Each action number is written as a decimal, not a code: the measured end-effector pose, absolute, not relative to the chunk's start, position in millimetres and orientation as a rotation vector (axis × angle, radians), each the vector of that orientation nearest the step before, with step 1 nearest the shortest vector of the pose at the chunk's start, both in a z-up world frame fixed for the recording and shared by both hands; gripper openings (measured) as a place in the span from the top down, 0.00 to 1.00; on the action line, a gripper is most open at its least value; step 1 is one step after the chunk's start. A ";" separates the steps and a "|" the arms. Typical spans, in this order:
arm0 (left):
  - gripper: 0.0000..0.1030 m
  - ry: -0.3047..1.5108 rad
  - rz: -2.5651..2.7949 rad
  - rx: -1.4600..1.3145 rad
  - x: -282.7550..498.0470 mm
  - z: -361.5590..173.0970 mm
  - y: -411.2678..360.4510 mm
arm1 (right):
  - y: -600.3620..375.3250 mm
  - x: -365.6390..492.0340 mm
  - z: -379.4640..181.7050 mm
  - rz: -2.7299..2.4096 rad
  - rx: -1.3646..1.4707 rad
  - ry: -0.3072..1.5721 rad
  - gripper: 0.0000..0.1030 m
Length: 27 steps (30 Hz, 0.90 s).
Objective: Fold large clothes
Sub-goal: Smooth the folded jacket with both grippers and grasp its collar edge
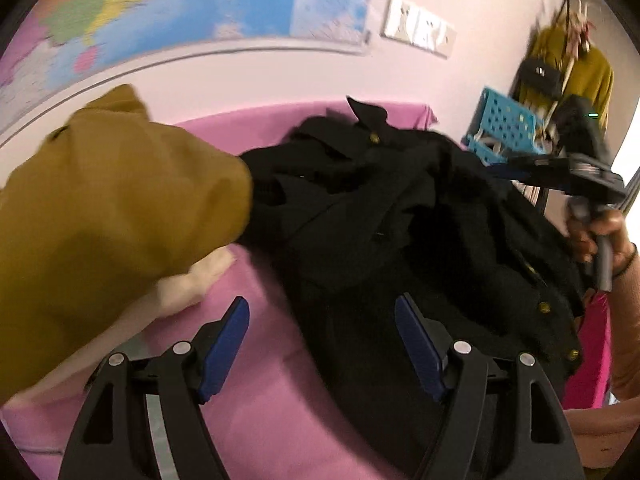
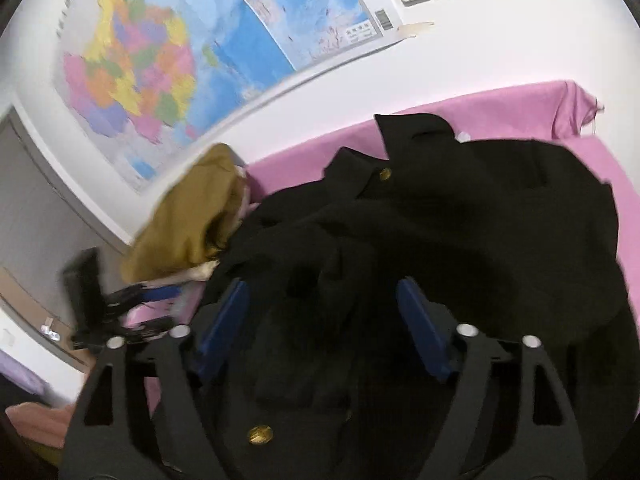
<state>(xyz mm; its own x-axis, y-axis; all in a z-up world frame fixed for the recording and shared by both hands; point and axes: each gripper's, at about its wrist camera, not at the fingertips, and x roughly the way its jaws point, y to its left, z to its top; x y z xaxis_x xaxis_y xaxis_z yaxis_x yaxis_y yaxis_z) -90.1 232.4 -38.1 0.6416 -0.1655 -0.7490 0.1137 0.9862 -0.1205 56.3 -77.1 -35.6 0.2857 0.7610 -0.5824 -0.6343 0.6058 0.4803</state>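
Note:
A crumpled black coat (image 1: 384,216) with gold buttons lies heaped on the pink-covered table (image 1: 256,400). My left gripper (image 1: 322,332) stands open over the coat's near left edge and the pink cover, with nothing pinched between its blue pads (image 1: 224,344). In the right wrist view the black coat (image 2: 460,220) fills the middle. My right gripper (image 2: 324,320) is open just above it, and bunched black fabric rises between the fingers without the pads pressing it. From the left wrist view the right gripper (image 1: 560,168) shows at the coat's far right, held by a hand (image 1: 600,236).
A mustard garment (image 1: 104,216) over a cream one (image 1: 188,284) lies left of the coat, also seen as the mustard garment (image 2: 188,220). A map (image 2: 160,64) hangs on the wall behind. A blue perforated crate (image 1: 504,124) and hanging clothes stand at the far right.

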 end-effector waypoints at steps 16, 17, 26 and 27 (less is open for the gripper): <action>0.82 0.798 0.002 0.044 -67.5 -42.8 222.4 | -79.6 22.5 6.7 0.913 -0.187 0.689 0.79; 0.83 0.800 0.004 0.045 -72.3 -43.2 224.1 | -93.3 24.6 26.4 0.864 -0.217 0.627 0.79; 0.78 0.894 -0.042 0.266 -97.9 -83.9 188.5 | -104.9 37.0 -21.2 0.701 -0.517 0.753 0.53; 0.77 0.890 -0.048 0.255 -99.6 -82.3 190.3 | -110.3 40.2 -26.8 0.701 -0.485 0.768 0.52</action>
